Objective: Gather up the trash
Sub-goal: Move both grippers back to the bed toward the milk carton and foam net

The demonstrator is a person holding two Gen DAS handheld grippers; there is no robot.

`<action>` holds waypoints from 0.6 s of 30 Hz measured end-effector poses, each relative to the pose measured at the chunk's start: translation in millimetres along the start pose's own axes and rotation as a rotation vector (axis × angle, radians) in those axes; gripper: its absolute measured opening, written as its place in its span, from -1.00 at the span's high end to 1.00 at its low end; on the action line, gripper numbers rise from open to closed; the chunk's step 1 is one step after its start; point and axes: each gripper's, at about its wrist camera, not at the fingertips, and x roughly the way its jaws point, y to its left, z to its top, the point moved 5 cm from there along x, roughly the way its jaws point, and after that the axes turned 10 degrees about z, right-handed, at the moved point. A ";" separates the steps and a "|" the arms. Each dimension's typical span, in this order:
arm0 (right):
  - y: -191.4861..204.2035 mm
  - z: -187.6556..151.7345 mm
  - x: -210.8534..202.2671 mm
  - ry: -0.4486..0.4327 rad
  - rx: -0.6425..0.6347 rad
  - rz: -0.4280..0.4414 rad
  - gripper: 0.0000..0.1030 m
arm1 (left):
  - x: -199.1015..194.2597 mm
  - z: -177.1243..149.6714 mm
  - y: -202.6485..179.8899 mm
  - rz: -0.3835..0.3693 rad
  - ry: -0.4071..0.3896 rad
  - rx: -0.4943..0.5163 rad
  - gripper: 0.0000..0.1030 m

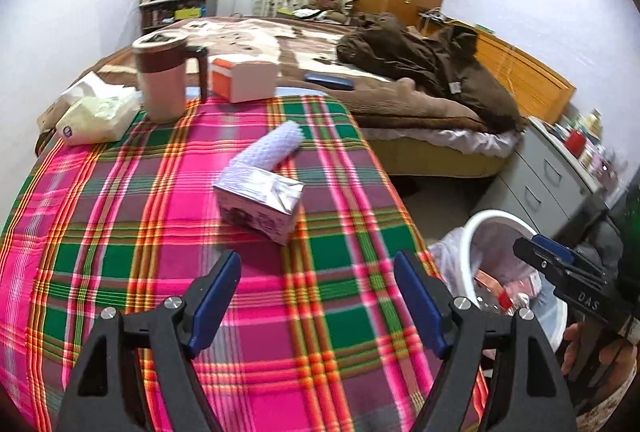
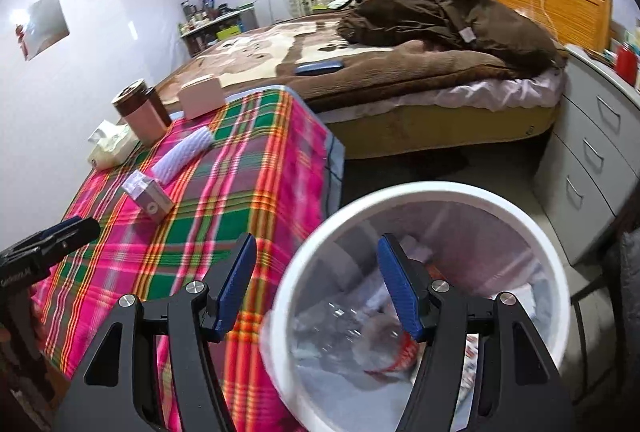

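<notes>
Carton: small crumpled purple-and-silver drink carton [image 1: 260,202] on plaid tablecloth [image 1: 120,232], just ahead of my left gripper [image 1: 316,296].
Left gripper: jaws apart, empty.
Right gripper [image 2: 318,284]: jaws wide, empty, over my white lined trash bin [image 2: 420,192].

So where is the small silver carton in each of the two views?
Left wrist view: the small silver carton lies at picture centre on the plaid cloth.
Right wrist view: the carton is left of centre.
Shared landmark: the white foam sleeve touches it on its far side.
</notes>
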 end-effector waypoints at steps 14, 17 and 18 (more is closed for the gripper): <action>32.7 32.0 50.3 0.023 -0.054 0.054 -0.24 | 71.0 23.7 14.0 0.094 0.061 -0.052 -0.58; 36.4 37.5 60.3 0.024 -0.048 0.064 -0.24 | 84.6 21.2 17.8 0.134 0.071 -0.023 -0.58; 39.2 39.6 65.4 0.027 -0.052 0.070 -0.24 | 87.0 19.9 17.8 0.128 0.076 -0.015 -0.58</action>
